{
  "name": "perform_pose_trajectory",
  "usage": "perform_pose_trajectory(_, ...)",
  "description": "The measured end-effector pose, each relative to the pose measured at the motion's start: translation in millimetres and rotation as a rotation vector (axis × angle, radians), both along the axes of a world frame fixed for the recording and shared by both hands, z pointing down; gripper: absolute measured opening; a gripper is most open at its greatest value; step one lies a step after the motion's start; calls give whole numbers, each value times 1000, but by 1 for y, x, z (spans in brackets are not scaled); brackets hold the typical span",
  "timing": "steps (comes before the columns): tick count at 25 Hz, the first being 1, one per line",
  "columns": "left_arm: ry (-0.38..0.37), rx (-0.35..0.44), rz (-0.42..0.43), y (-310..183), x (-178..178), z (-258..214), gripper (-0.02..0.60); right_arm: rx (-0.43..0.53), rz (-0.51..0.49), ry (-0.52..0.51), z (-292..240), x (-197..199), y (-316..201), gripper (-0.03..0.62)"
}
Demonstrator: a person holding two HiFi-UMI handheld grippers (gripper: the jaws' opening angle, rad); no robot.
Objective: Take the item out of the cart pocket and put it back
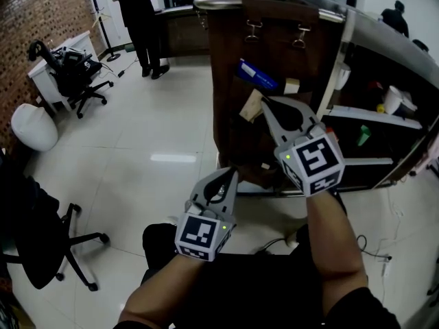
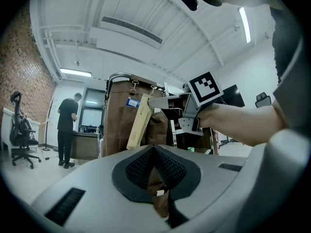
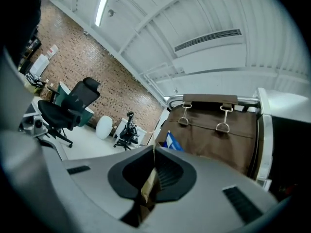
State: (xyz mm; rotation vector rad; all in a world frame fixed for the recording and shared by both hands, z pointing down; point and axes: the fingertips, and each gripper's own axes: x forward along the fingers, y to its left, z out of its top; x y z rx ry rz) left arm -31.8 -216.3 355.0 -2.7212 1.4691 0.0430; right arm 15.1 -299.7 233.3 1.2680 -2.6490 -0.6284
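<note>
- Right gripper (image 1: pixel 266 103): jaws clenched on tan flat strip (image 1: pixel 250 106), held just in front of cart (image 1: pixel 230 53) pocket panel.
- Left gripper (image 1: pixel 228 175): jaws pressed together, empty, below the strip, near the cart's foot.

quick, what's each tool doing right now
left tool: closed, nothing held
right tool: closed on the flat tan item

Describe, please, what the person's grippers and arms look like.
The left gripper and right gripper each have grey tapering jaws with black ribbed pads and a cube of black-and-white square markers with a green light. Arms are bare below short black sleeves.
</note>
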Motion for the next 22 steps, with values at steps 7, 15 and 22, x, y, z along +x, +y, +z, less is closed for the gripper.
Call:
perform_pose_trajectory(7,-1,2,-2,-1,-2,1,0,-22,29,41,28,-4,-24,18)
perform_pose_trajectory(15,9,-7,-1,-3,-3,2,0,-136,72,13,79,-4,-63,18)
perform_pose_trajectory(22,31,-22,-8,-8,-5,5,0,-254,74,-5,117,-12,-94,18)
